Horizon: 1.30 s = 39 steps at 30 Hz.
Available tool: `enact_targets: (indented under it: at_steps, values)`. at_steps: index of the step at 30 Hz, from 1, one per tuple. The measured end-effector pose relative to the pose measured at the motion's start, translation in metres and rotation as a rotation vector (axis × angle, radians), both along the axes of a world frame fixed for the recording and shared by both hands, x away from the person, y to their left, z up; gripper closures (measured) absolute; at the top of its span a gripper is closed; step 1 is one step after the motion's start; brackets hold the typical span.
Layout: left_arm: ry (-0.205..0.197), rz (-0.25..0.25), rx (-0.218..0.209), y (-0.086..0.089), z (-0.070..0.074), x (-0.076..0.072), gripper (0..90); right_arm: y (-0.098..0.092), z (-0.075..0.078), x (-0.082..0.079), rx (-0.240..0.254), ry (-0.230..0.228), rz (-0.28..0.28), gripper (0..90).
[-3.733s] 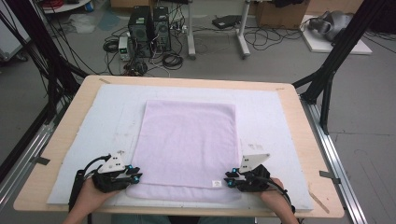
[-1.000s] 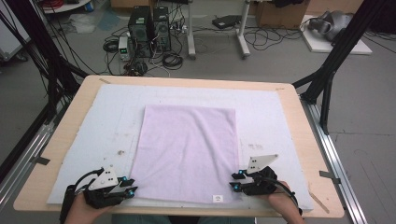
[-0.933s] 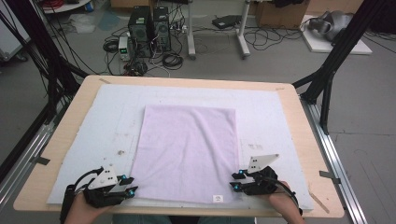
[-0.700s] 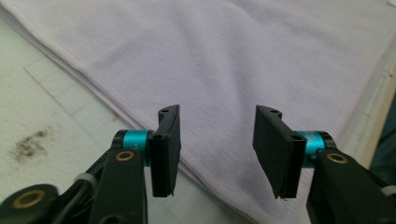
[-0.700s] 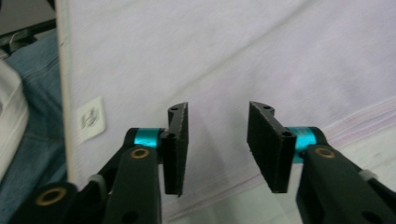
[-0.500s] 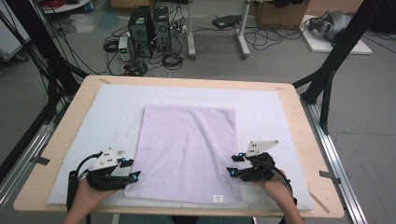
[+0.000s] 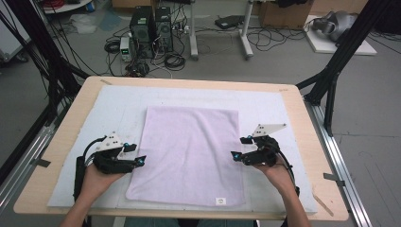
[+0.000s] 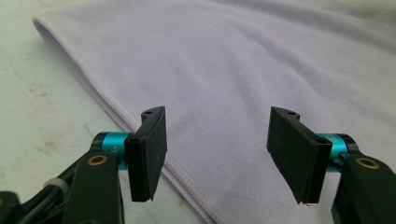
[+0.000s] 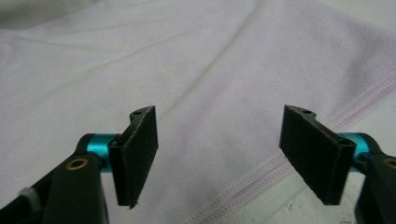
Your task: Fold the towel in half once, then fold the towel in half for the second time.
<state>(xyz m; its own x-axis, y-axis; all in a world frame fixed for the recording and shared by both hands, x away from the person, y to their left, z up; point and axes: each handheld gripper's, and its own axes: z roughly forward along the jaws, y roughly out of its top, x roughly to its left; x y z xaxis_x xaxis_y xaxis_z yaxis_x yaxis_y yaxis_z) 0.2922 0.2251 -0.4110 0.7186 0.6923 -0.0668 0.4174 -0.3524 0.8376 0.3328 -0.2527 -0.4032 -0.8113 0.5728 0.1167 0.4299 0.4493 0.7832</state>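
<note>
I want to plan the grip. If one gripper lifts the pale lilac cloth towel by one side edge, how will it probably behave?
The pale lilac cloth towel lies flat with soft ripples, so it would probably droop and fold, not stay stiff. It looks thin, so likely light. Its woven surface and stitched hem should give the pads grip.

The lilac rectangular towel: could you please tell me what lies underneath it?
The lilac rectangular towel lies flat on a white padded mat covering the wooden tabletop. Whatever is directly beneath it stays hidden.

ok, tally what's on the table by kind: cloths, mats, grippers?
Pale lilac terry towel: 1
White padded mat under it: 1
Black two-jaw grippers, both open over the towel's side edges: 2 (left gripper, right gripper)
Total: 4
</note>
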Motion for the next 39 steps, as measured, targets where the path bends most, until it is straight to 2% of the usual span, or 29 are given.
enact_targets:
  at_steps: [9, 14, 18, 26, 29, 32, 34, 35, 36, 38, 39]
  values:
    - [-0.015, 0.008, -0.003, -0.002, 0.008, 0.009, 38.5, 0.006, 0.007, 0.006, -0.015, -0.005, 0.012, 25.3]
    - [0.006, 0.007, 0.016, -0.003, 0.005, 0.015, 38.5, 0.011, 0.007, 0.007, -0.032, 0.008, 0.032, 25.8]
    - [0.008, 0.02, 0.006, -0.002, 0.005, 0.018, 38.9, 0.013, 0.009, 0.01, -0.031, 0.005, 0.033, 25.7]
    - [0.015, 0.049, 0.017, 0.0, 0.012, 0.035, 40.3, 0.012, 0.015, 0.027, -0.035, 0.017, 0.015, 25.8]
    - [0.011, 0.063, 0.032, 0.0, 0.018, 0.046, 41.6, 0.013, 0.019, 0.036, -0.048, 0.008, 0.01, 26.1]
    - [0.018, 0.087, 0.029, 0.0, 0.024, 0.062, 41.9, 0.014, 0.026, 0.051, -0.075, 0.007, -0.005, 26.2]
    - [0.023, 0.109, 0.033, 0.0, 0.027, 0.075, 42.7, 0.015, 0.03, 0.062, -0.075, 0.011, -0.019, 26.3]
    - [0.023, 0.131, 0.012, 0.0, 0.028, 0.082, 42.7, 0.015, 0.031, 0.069, -0.065, 0.012, -0.026, 26.3]
    - [0.023, 0.161, -0.028, 0.002, 0.028, 0.088, 42.8, 0.016, 0.031, 0.076, -0.06, 0.021, -0.035, 26.5]
    - [0.028, 0.198, -0.081, 0.003, 0.025, 0.099, 44.1, 0.018, 0.028, 0.085, -0.077, 0.005, -0.05, 30.2]
    - [0.035, 0.212, -0.074, 0.003, 0.022, 0.104, 45.5, 0.02, 0.024, 0.092, -0.098, -0.002, -0.062, 30.5]
